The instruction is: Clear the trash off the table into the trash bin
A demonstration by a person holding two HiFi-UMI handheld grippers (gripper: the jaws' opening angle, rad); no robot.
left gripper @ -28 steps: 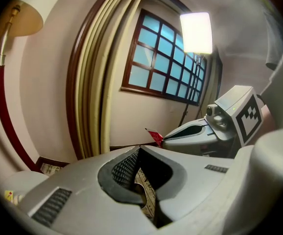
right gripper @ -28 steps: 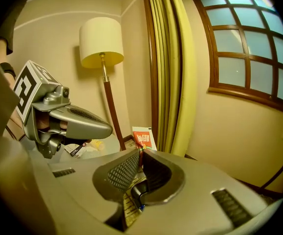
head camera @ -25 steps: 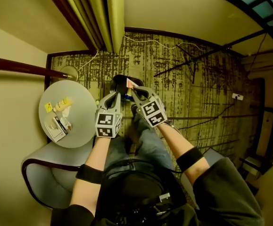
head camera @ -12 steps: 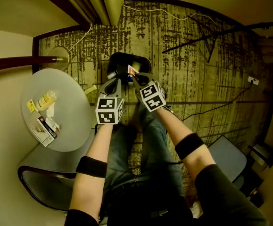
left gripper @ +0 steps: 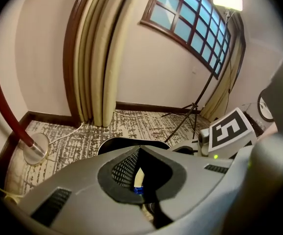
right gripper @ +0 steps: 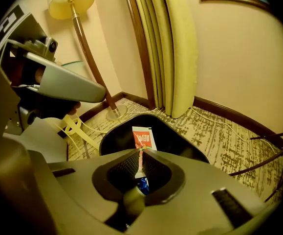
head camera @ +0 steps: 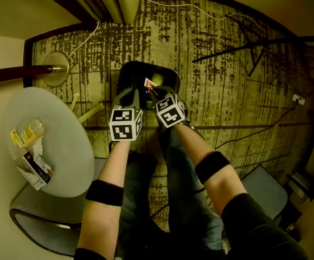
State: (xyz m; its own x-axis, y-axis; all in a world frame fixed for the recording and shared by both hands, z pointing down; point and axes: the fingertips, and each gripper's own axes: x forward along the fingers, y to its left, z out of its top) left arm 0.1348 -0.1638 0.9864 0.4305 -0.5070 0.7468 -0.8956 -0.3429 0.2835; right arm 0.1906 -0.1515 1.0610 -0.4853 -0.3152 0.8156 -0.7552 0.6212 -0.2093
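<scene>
black bin [head camera: 138, 69]: stood mouth up on the patterned carpet [head camera: 227, 64]; both claws hung over its opening
right claw [right gripper: 140, 153]: pads were pinched on the lower edge of a red-and-white sachet [right gripper: 142, 138]; the sachet stood up from the tips, above the bin's mouth
left claw [left gripper: 137, 153]: jaws were fully together; 1 pale sliver [left gripper: 139, 176] showed in the seam; whether it was a thin scrap held there i could not tell
step in hand: dropping the sachet into the bin, by my reading
doing it well: the tips should be inside the rim line before the pads part; the jaws should open wide, since light foil may cling to 1 pad; the left claw should stay out of the fall
bin contents: something blue [right gripper: 142, 185] lay low inside, seen past the right pads; the rest was too dark to tell
table [head camera: 64, 145]: round and pale, well apart from the bin; it bore 1 small bottle [head camera: 31, 130] and 1 box [head camera: 33, 169]; more clearing looked due
</scene>
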